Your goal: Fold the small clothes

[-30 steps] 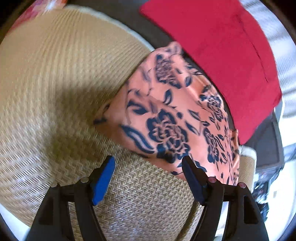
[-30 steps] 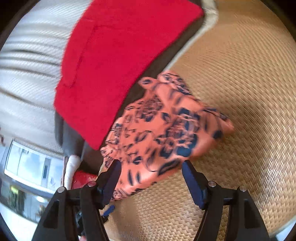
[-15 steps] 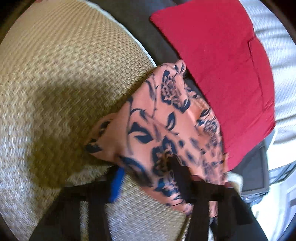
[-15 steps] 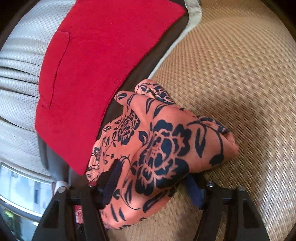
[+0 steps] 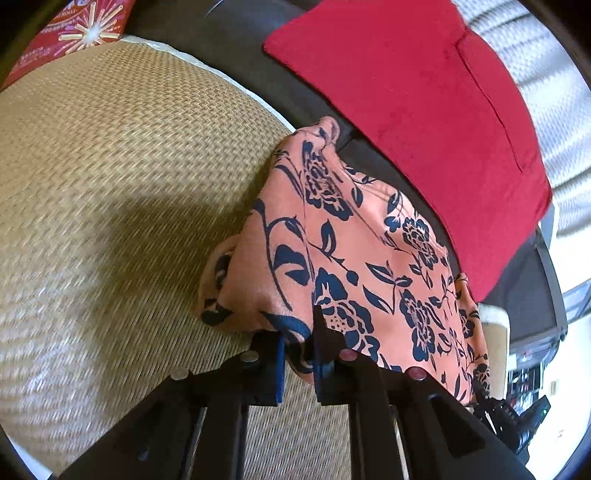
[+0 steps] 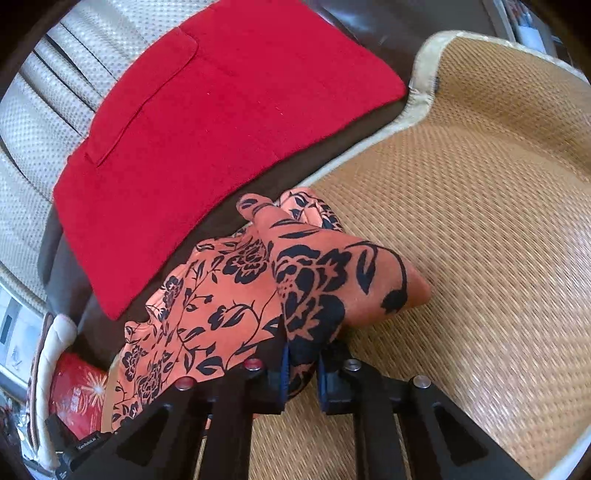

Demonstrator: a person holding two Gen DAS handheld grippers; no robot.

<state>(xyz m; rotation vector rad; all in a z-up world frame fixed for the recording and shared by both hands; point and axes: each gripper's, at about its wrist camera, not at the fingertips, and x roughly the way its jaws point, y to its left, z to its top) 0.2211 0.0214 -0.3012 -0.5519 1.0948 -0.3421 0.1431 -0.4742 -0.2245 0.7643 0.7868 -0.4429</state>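
Note:
An orange garment with dark blue flowers (image 5: 354, 258) lies bunched at the edge of a woven straw mat (image 5: 110, 184). My left gripper (image 5: 298, 354) is shut on a fold of its near edge. In the right wrist view the same orange garment (image 6: 258, 295) drapes over the straw mat (image 6: 480, 221), and my right gripper (image 6: 301, 365) is shut on another fold of it. A folded red garment (image 5: 424, 110) lies flat on the dark seat beyond; it also shows in the right wrist view (image 6: 203, 118).
A dark brown seat surface (image 6: 229, 218) lies under the clothes. A cream perforated backrest (image 6: 40, 122) stands behind the red garment. A red printed box (image 5: 70, 33) sits past the mat's far corner; a red printed packet (image 6: 77, 395) lies low left.
Both grippers moved forward onto the orange garment and closed on its near edge; a second ago both were open just short of it.

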